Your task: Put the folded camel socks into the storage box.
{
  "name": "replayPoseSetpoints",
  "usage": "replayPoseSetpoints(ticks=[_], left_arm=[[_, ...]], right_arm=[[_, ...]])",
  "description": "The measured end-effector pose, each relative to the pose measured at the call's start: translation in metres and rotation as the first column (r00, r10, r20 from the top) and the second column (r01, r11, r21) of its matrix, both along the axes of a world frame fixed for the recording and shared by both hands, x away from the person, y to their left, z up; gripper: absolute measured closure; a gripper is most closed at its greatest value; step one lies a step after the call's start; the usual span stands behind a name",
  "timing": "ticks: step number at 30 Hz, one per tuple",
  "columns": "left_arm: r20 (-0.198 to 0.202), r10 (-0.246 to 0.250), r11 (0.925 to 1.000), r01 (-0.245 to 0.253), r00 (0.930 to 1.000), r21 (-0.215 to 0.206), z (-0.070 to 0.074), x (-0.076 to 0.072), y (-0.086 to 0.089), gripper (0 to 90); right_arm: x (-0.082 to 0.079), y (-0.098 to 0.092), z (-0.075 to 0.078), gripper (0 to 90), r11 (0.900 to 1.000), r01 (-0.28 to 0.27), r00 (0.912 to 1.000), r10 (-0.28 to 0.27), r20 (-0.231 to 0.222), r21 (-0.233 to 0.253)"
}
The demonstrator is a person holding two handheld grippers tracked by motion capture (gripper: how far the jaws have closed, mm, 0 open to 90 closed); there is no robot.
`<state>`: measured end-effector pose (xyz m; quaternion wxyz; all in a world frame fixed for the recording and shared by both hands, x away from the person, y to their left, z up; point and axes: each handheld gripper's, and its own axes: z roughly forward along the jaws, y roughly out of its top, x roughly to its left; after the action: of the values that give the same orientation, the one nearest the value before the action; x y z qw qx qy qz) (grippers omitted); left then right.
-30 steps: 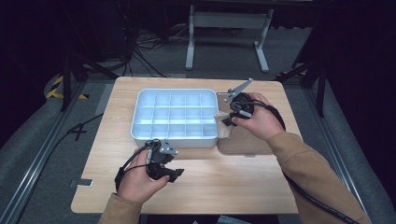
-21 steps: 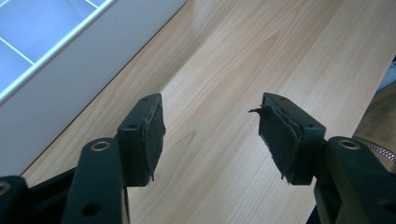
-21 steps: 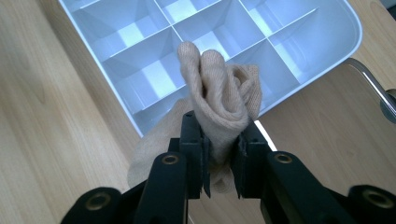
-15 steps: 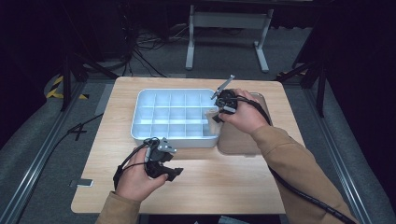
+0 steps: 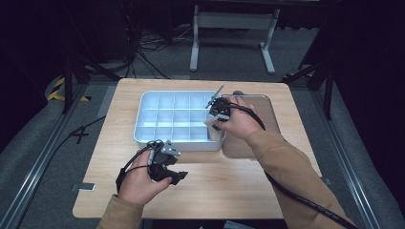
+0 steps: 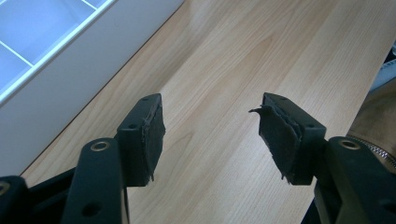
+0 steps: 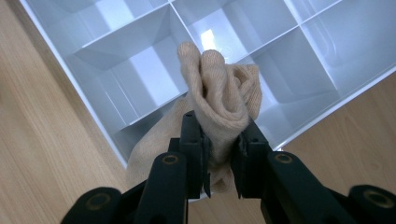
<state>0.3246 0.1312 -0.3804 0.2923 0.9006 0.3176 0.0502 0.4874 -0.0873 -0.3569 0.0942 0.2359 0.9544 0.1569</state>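
We hold a beige sock (image 7: 223, 100) pinched between the jaws of our right tongs (image 7: 219, 154), its rolled top bunched above the pads and the rest hanging below. In the high view the right tongs (image 5: 216, 116) sit over the right edge of the white tray (image 5: 143, 107), with the sock (image 5: 213, 130) drooping at the near right corner, partly over the rim. In the right gripper view the sock hangs above the tray (image 7: 140, 70) and its open compartments, close to the corner wall. Our left tongs (image 5: 165, 164) rest low over the bench (image 5: 229, 186), just in front of the tray, jaws spread wide around nothing; the left gripper view shows the left tongs (image 6: 210, 128) above bare wood (image 6: 224, 70), the tray wall (image 6: 70, 70) beside them.
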Motion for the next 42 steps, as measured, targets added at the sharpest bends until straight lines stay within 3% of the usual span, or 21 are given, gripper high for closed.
replayPoseSetpoints(ticks=[10,12,25,29,38,42], left_arm=[[-0.013,-0.004,1.0000,0.005,0.9999,0.008,0.000,0.000,0.000,40.9],[-0.014,-0.005,1.0000,0.005,0.9999,0.008,0.000,0.001,0.000,40.9],[-0.014,-0.005,0.9999,0.005,0.9999,0.009,-0.001,0.000,-0.001,41.0],[-0.016,-0.004,1.0000,0.004,0.9999,0.006,-0.001,0.000,-0.001,40.9],[-0.022,-0.007,0.9999,0.007,0.9997,0.011,-0.002,0.001,-0.002,40.9],[-0.014,-0.013,0.9999,0.013,0.9998,0.006,-0.002,0.002,-0.002,40.9]], right_arm=[[0.003,0.007,-0.017,76.8,0.998,0.002,0.9996,-0.004,-0.029,-0.058],[0.003,0.011,-0.022,76.8,0.996,-0.007,0.9994,0.004,-0.036,-0.089],[0.006,0.023,-0.046,77.0,0.983,-0.025,0.9952,0.007,-0.098,-0.183],[0.010,0.025,-0.056,77.0,0.980,-0.022,0.9931,-0.001,-0.117,-0.196],[0.017,0.026,-0.063,76.7,0.979,0.010,0.9885,-0.040,-0.146,-0.205],[0.017,0.021,-0.063,73.8,0.987,0.024,0.9866,-0.049,-0.155,-0.162]])
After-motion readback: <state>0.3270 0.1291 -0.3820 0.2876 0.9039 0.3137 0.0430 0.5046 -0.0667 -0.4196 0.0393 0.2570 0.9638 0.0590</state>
